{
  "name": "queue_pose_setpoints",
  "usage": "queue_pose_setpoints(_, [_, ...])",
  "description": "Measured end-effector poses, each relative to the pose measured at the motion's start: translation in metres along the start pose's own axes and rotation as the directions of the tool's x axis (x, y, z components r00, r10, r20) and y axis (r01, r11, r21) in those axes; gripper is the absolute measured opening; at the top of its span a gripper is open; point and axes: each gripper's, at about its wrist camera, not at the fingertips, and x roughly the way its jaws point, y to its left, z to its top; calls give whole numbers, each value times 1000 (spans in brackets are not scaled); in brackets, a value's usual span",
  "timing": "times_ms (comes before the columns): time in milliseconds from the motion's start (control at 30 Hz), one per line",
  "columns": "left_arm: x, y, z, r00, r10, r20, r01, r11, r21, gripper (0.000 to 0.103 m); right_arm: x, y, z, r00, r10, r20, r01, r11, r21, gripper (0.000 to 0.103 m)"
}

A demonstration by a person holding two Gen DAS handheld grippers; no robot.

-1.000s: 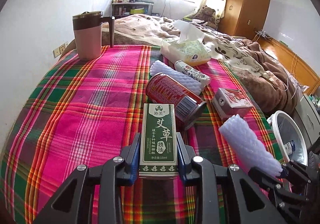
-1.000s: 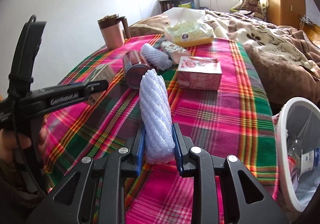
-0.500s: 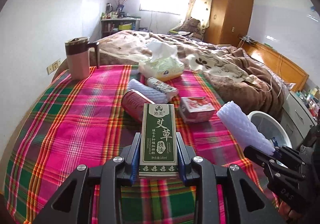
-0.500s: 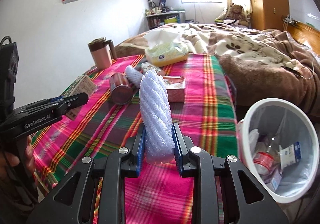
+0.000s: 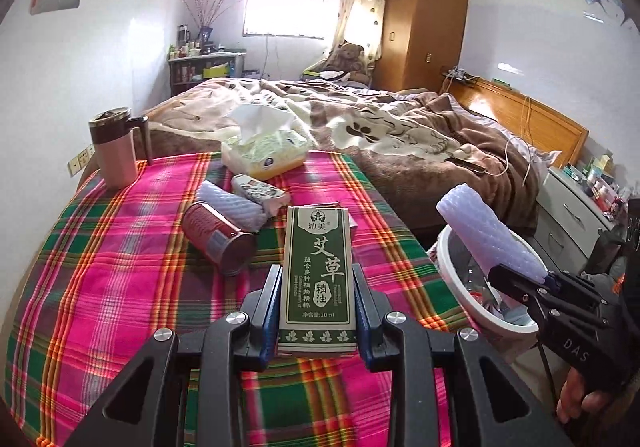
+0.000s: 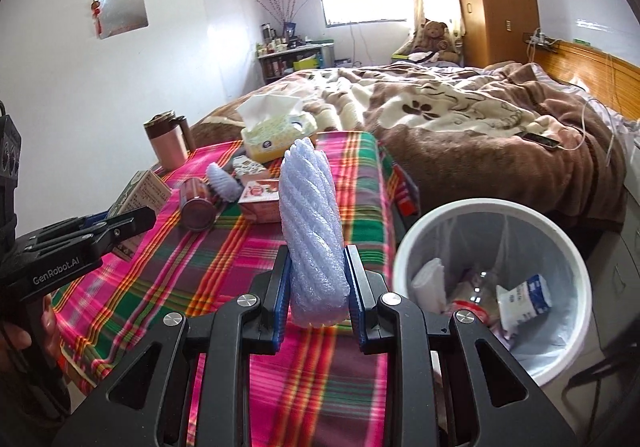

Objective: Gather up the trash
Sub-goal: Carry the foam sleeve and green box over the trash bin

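Right gripper (image 6: 314,311) with jaws clenched on the foam sleeve (image 6: 310,231), near the white bin (image 6: 576,247) at right of the worktop (image 6: 224,247); left gripper (image 5: 316,321) grasping the green box (image 5: 318,267). Best to carry each fully above the rim, then release.

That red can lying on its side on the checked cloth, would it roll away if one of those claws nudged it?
Probably. The red can lies on its side, so a sideways nudge would likely roll it, though the soft plaid cloth may slow it. The foam sleeve touching it might block rolling that way. Its open end suggests it is empty and light.
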Motion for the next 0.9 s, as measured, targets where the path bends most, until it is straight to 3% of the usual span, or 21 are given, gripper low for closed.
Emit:
queue_pose_setpoints(500, [22, -85, 9, 991, -127, -29, 130, 985, 111, 32, -25, -69, -2, 989, -145, 25, 143, 987, 69, 26])
queue_pose_setpoints(900, [53, -156, 15, 975, -207, -86, 220, 955, 198, 32, -29, -119, -5, 972, -234, -17, 235, 967, 99, 26])
